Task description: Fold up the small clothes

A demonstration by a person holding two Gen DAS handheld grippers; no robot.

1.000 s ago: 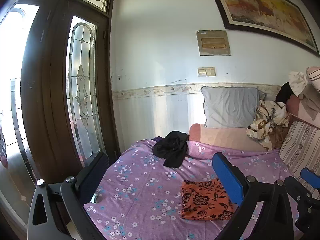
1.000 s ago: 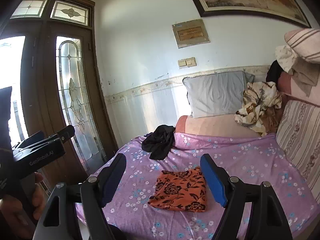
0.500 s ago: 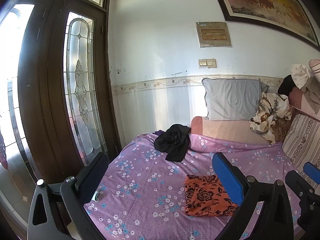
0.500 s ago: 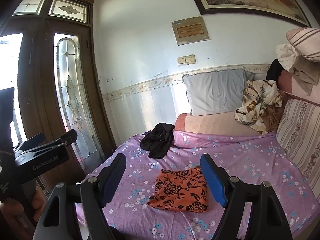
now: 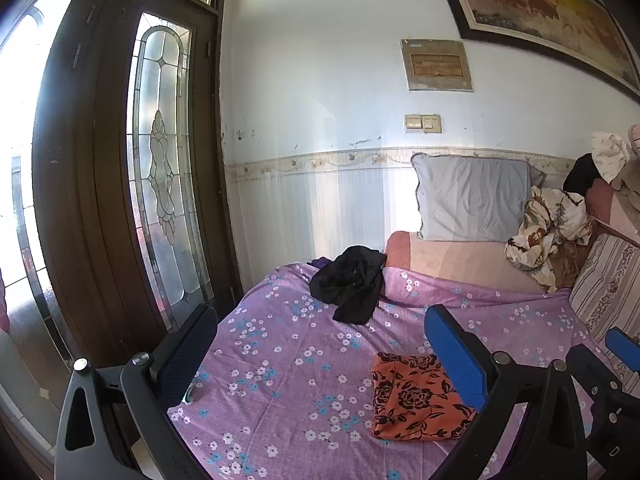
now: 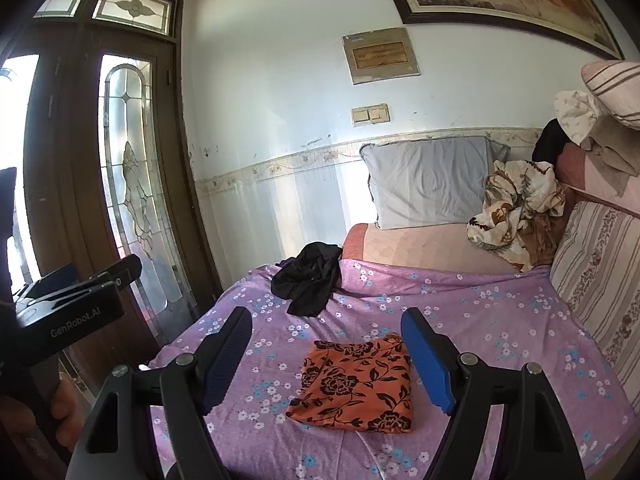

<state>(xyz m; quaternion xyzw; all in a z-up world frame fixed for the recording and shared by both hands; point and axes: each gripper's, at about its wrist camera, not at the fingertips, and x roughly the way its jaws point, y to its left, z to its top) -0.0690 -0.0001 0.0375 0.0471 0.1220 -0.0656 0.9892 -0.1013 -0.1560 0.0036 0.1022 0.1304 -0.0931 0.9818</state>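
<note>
Above the near edge of the bed with the purple flower-print sheet, the right gripper hangs with its two blue-padded jaws spread wide and nothing between the pads. Seen through that gap, a folded orange cloth with a black rose pattern lies flat on the sheet, near the front of the bed and clear of both pads. The left gripper is likewise held wide apart and empty; in its view the orange cloth sits on the bed just behind its right-hand pad. Farther back on the bed, near the door-side corner, a crumpled black garment rests in a loose heap, well apart from the orange cloth. Behind the bed's far end a grey pillow leans on the white wall, and a bundled cream-and-brown floral cloth lies beside it. A dark wooden door with leaded glass stands off the bed's other side.
</note>
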